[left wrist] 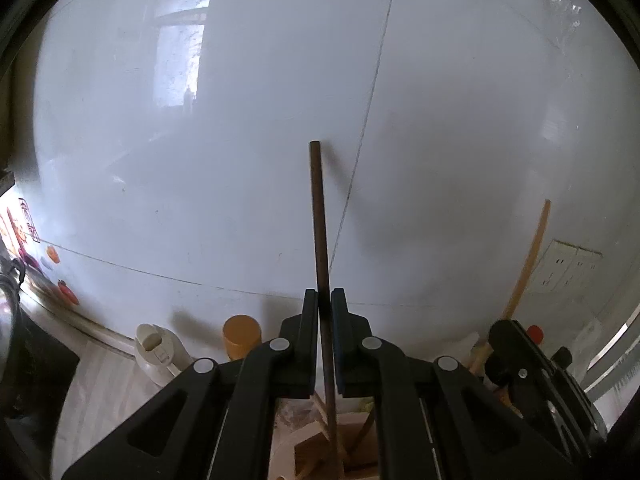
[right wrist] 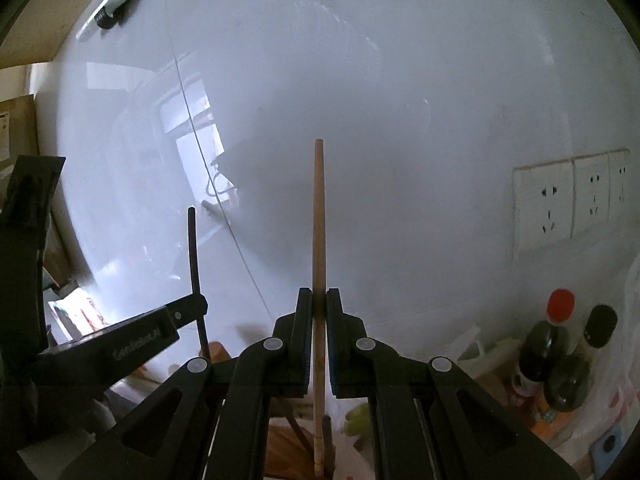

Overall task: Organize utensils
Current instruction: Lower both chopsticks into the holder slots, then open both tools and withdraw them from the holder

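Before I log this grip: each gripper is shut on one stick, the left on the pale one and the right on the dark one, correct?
The colours are swapped. The left gripper is shut on the dark stick, as the left wrist view shows; the right gripper is shut on the pale stick.

1. Left gripper [left wrist: 325,300]: clamps an upright stick [left wrist: 319,216], wall [left wrist: 240,120] behind
2. Right gripper [right wrist: 319,300]: clamps an upright chopstick [right wrist: 319,216], to the right of the left gripper
3. Cup [left wrist: 241,336]: left of the left gripper, at the wall
4. Bottles [right wrist: 560,352]: right of the right gripper, below the sockets [right wrist: 568,204]
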Demonstrator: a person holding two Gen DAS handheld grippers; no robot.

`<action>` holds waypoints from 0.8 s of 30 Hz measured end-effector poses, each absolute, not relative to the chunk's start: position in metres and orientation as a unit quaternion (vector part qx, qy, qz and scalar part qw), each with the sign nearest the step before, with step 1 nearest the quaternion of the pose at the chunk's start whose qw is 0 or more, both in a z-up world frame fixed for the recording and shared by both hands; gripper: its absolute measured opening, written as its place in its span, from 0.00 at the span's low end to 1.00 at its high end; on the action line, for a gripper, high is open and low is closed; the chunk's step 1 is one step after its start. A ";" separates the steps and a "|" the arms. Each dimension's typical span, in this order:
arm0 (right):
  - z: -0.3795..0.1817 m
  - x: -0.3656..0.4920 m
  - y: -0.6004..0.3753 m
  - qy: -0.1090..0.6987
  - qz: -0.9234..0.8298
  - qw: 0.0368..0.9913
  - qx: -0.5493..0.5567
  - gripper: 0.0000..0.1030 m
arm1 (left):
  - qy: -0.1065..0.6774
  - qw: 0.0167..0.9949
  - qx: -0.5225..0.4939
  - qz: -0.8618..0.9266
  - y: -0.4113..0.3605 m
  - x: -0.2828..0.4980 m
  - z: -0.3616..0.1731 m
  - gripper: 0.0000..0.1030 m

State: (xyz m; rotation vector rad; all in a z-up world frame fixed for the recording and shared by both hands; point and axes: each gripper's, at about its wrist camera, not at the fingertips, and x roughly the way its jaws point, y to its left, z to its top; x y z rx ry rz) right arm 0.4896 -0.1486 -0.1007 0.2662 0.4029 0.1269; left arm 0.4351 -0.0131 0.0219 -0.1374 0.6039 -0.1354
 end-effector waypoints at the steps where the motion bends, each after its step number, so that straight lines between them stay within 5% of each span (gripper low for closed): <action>1: -0.103 0.488 -0.150 0.200 0.062 0.969 0.132 0.07 | 0.297 0.950 -0.068 -0.070 -0.013 0.435 0.024 0.04; 24: -0.117 0.477 -0.150 0.232 0.080 0.963 0.115 0.07 | 0.322 0.941 -0.040 -0.092 -0.025 0.435 0.011 0.08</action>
